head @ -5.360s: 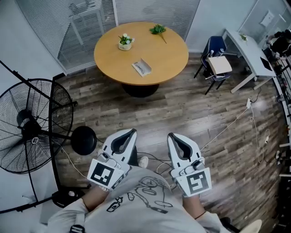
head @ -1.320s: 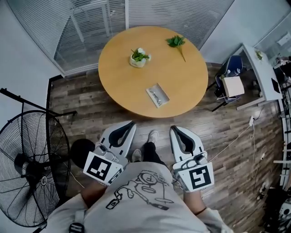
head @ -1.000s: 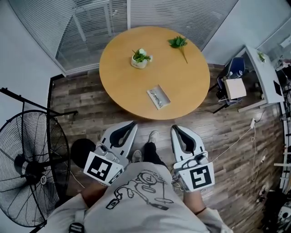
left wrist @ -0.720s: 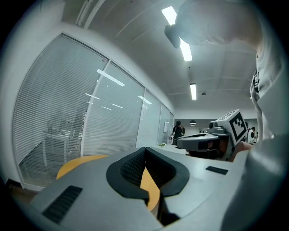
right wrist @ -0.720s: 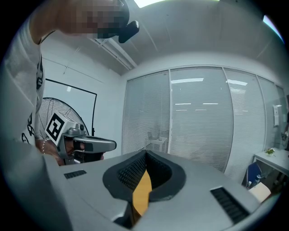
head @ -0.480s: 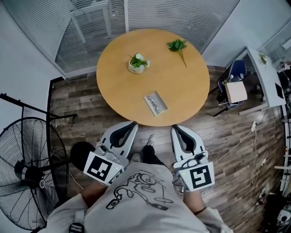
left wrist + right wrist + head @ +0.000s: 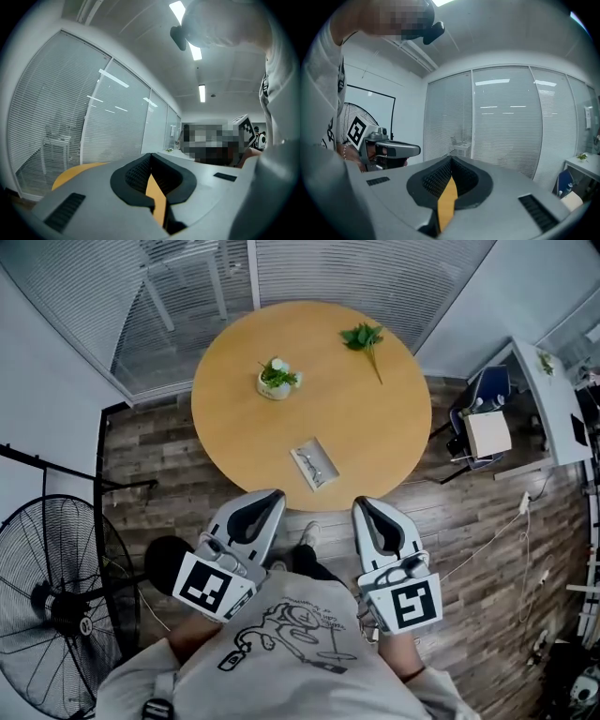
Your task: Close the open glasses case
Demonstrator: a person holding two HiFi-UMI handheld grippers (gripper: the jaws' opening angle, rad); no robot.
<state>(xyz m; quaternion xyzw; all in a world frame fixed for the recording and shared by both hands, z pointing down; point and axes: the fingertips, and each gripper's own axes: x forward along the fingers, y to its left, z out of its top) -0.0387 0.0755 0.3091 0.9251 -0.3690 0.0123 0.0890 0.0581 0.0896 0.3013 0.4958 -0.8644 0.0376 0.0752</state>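
The open glasses case (image 7: 314,463) lies near the front edge of the round wooden table (image 7: 375,418), with a pair of glasses inside it. My left gripper (image 7: 265,502) and right gripper (image 7: 367,510) are held close to my chest, just short of the table's near edge, both shut with nothing between the jaws. In the left gripper view my left gripper (image 7: 150,157) has its tips touching, with only a sliver of the tabletop showing beyond them. The right gripper view shows my right gripper (image 7: 451,161) likewise closed, pointing at the blinds.
A small potted plant (image 7: 276,379) and a green sprig (image 7: 364,337) sit farther back on the table. A standing fan (image 7: 56,601) is at my left, a white desk (image 7: 548,395) with a blue chair (image 7: 489,390) at my right. Cables run over the wooden floor.
I have walked closer to the table: the case and tabletop have drifted down and left in the head view, toward my grippers. Both grippers have kept their pose, shut.
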